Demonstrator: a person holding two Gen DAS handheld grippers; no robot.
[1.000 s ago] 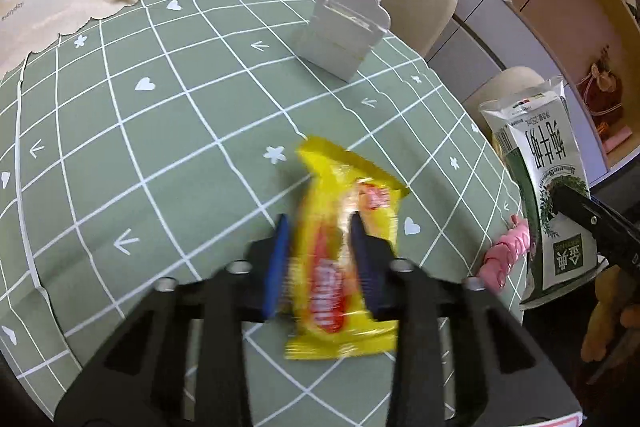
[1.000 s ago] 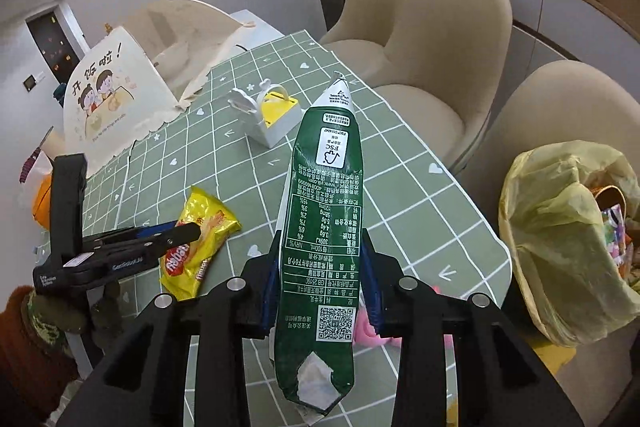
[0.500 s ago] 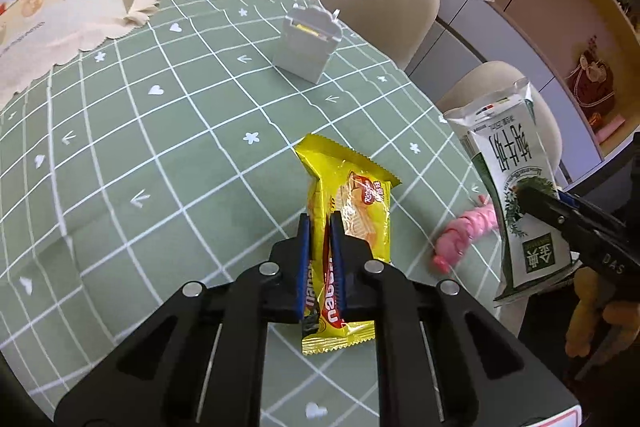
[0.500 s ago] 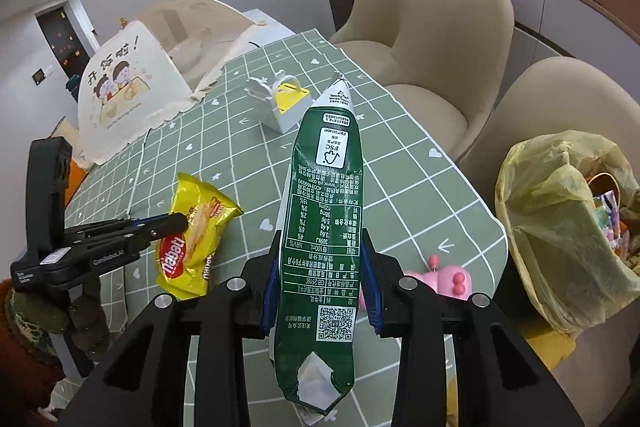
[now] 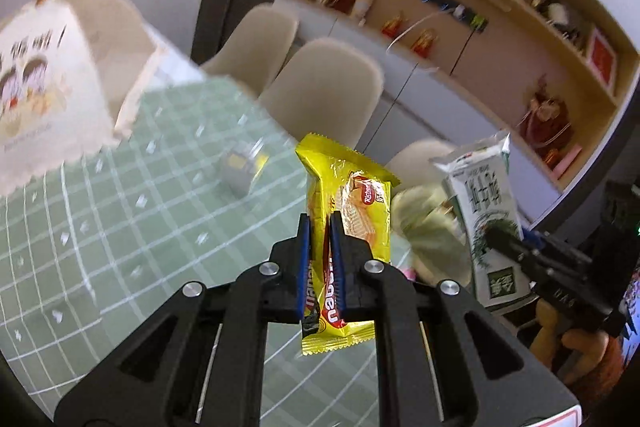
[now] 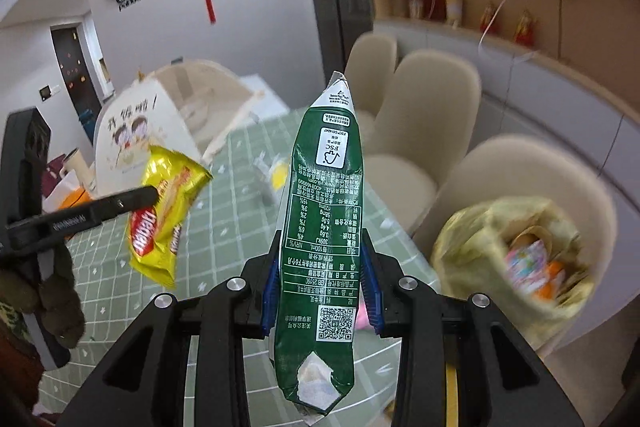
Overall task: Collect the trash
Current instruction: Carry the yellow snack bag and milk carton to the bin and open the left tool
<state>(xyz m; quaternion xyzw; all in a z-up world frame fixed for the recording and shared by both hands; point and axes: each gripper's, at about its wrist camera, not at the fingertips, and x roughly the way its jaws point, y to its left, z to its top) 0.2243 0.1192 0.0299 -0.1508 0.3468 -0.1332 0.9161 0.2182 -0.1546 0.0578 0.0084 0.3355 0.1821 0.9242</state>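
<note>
My left gripper (image 5: 320, 227) is shut on a yellow snack wrapper (image 5: 352, 195) and holds it up in the air above the green checked table (image 5: 120, 227). The wrapper also shows in the right wrist view (image 6: 164, 215), hanging from the left gripper. My right gripper (image 6: 320, 259) is shut on a flattened green milk carton (image 6: 324, 227), held upright; the carton also shows in the left wrist view (image 5: 484, 219). A yellow trash bag (image 6: 508, 259) stands open at the right, off the table edge, with trash inside.
A small white and yellow box (image 5: 242, 167) stands on the table. A pink object (image 6: 362, 311) lies near the table edge behind the carton. A cream food cover (image 6: 132, 131) sits at the far left. Beige chairs (image 6: 428, 123) line the far side.
My left gripper closed on the yellow wrapper and lifted it off the table, tilting upward. My right gripper, still holding the carton, has also risen and tilted up.
</note>
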